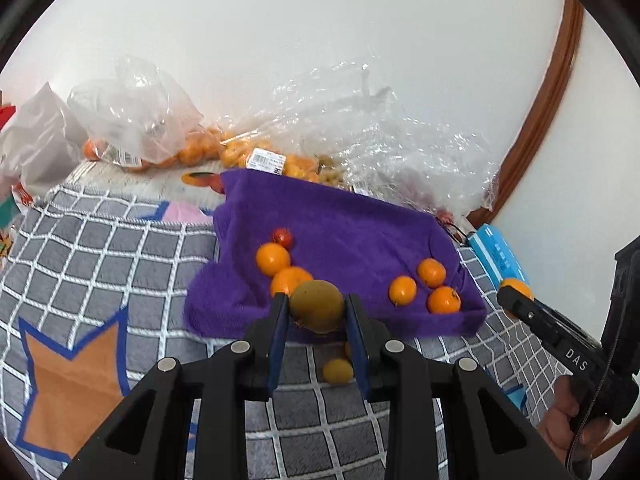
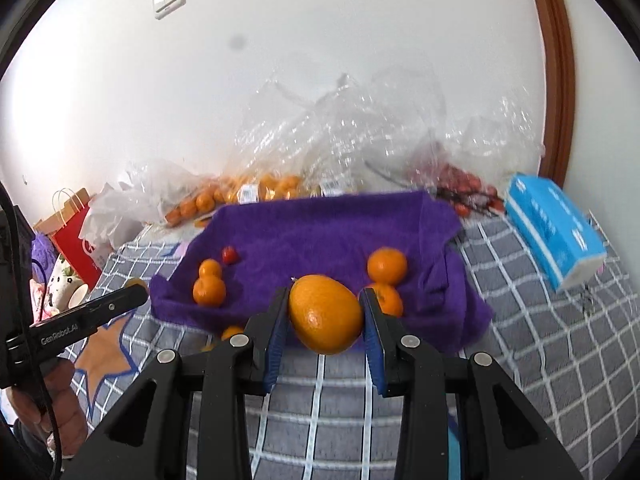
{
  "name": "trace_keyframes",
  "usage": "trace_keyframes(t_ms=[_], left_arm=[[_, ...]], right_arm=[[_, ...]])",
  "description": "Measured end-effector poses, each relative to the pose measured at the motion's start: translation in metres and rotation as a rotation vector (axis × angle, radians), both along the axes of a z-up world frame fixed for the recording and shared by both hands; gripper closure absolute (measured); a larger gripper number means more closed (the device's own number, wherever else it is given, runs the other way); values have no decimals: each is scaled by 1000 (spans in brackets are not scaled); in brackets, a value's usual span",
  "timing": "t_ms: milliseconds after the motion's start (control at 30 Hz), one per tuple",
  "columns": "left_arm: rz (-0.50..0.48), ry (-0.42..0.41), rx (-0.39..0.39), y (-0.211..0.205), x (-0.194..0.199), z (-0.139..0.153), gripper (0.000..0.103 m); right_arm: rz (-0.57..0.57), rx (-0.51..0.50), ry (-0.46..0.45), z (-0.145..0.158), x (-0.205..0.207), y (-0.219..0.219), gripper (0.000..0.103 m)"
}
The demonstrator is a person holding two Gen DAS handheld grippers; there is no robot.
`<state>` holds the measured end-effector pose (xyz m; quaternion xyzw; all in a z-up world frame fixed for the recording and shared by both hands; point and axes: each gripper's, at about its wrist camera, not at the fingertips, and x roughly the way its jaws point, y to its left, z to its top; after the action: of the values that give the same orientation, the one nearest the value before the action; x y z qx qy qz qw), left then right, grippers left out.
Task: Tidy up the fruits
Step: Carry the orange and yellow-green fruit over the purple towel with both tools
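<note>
Orange rind's slick and firm: right claw (image 2: 324, 316) is pinching the big orange (image 2: 326, 314) mid-belly, left claw (image 1: 317, 310) is squeezing a brownish-green fruit (image 1: 317, 306), probably softer.

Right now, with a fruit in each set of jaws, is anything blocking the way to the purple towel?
Nothing visible does. The left gripper holds a greenish-brown fruit and the right gripper an orange, both above the towel's near edge. The purple towel has bare space in its middle, between the two clusters of small oranges.
</note>
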<state>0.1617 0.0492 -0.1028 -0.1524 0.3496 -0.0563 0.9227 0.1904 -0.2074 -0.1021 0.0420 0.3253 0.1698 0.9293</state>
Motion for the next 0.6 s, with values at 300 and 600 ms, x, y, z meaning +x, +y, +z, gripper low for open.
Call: trace_keyframes(t_ms=[300,600], left_arm=[[26,10,47,8,30,15,76],[44,37,71,9,74,17,76]], right_arm=[[43,-3,-52,20,43,24,68],[53,0,-56,14,86,39,68]])
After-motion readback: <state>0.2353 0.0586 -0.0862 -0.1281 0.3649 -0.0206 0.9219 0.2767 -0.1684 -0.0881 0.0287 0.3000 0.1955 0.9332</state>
